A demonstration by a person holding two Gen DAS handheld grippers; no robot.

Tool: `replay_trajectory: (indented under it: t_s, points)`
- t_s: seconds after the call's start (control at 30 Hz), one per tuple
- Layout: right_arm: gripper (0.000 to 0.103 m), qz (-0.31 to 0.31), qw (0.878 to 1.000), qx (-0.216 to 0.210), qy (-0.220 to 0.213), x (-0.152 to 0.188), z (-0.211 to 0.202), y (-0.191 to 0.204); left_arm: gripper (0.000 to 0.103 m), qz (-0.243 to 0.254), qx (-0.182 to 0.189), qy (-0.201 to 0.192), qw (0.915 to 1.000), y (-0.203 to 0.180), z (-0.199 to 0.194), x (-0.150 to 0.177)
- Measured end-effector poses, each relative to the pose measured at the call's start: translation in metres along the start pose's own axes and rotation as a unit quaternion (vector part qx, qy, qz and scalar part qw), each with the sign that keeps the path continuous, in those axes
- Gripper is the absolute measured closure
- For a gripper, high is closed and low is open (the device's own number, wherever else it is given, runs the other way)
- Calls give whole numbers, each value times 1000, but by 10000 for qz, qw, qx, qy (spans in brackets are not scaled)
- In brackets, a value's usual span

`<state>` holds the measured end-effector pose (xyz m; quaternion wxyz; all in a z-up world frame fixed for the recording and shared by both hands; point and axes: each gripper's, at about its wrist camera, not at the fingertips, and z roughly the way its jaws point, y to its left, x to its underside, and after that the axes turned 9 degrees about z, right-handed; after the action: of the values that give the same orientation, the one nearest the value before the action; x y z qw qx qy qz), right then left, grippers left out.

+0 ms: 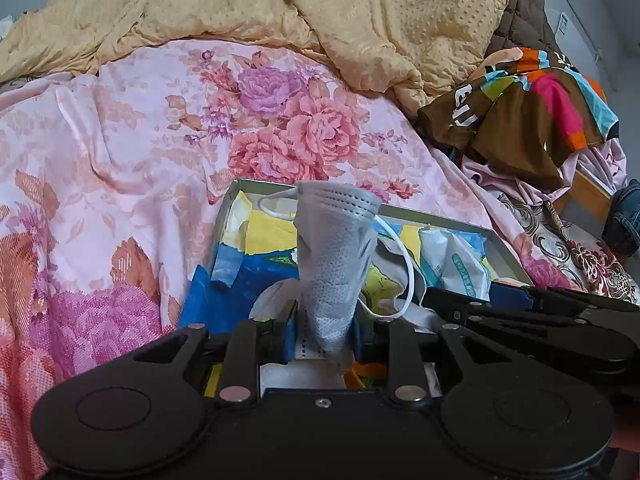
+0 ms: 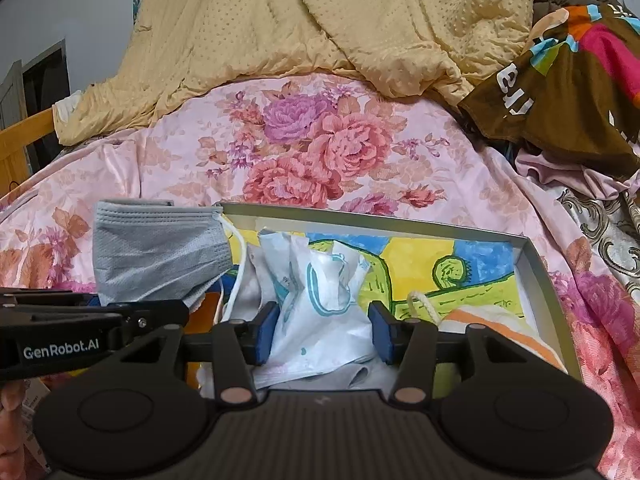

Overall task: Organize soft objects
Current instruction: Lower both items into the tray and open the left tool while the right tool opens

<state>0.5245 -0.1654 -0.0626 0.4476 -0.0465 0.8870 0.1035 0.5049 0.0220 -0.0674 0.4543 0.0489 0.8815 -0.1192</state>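
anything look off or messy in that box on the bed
Yes: the white wrapper between the right tool's pads is crumpled, not flat in the grey box. The grey face mask is bunched, pinched upright in the left tool.

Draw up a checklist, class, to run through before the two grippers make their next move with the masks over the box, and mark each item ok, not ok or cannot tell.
1. Left gripper has the grey mask pinched between its pads: ok.
2. Grey mask is over the box: ok; it stands up from the left gripper above the box.
3. Right gripper is firmly shut on the white mask: cannot tell; the mask sits between the pads, but contact is unclear.
4. Ear loop hangs free, not snagged: ok.
5. Box has room left: ok; the painted bottom shows on the right.
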Motion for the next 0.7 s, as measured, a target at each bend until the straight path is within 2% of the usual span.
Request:
replay_trajectory:
  t_s: [0.2, 0.5, 0.7]
  points:
    - [48, 33, 10000, -7, -9, -2, -2, -2, 72, 196, -74, -33, 9998, -6, -4, -4]
    - [42, -12, 9999, 97, -71, -5, -14, -4, 67, 159, -169, -76, 9997, -7, -13, -7]
    - [35, 12, 9999, 120, -88, -7, -22, -8, 63, 222, -234, -68, 9995, -9, -18, -10]
